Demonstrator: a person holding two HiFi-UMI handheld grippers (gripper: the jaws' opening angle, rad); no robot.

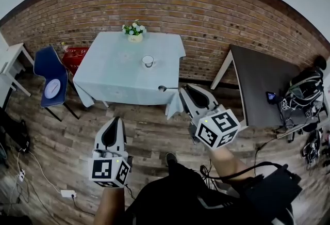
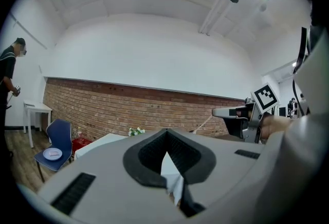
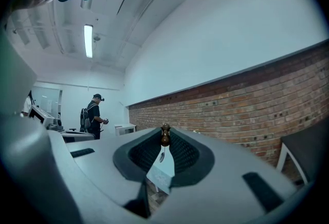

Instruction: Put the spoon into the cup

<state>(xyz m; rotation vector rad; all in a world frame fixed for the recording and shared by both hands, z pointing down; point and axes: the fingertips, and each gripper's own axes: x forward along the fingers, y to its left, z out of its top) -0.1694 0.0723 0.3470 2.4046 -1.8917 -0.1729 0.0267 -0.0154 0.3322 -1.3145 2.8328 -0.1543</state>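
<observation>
A white cup [image 1: 148, 61] stands on the table with the pale blue cloth [image 1: 116, 77], near its right side, with a small pot of flowers [image 1: 134, 31] at the far edge. My right gripper [image 1: 184, 87] is over the floor just off the table's near right corner, shut on a spoon [image 1: 166, 87] that sticks out to the left. In the right gripper view the spoon's [image 3: 165, 136] brown end sits pinched between the tips of the right gripper [image 3: 165, 133]. My left gripper [image 1: 117, 121] hangs lower left over the floor, shut, with nothing in it; the left gripper [image 2: 166, 131] points toward the table.
A blue chair [image 1: 47, 71] holding a plate stands left of the table beside a red basket [image 1: 76, 57]. A dark table [image 1: 260, 82] with gear is at the right, a white table [image 1: 11, 61] at the far left. Cables and a power strip [image 1: 68, 193] lie on the wooden floor. A person [image 3: 94, 115] stands far off.
</observation>
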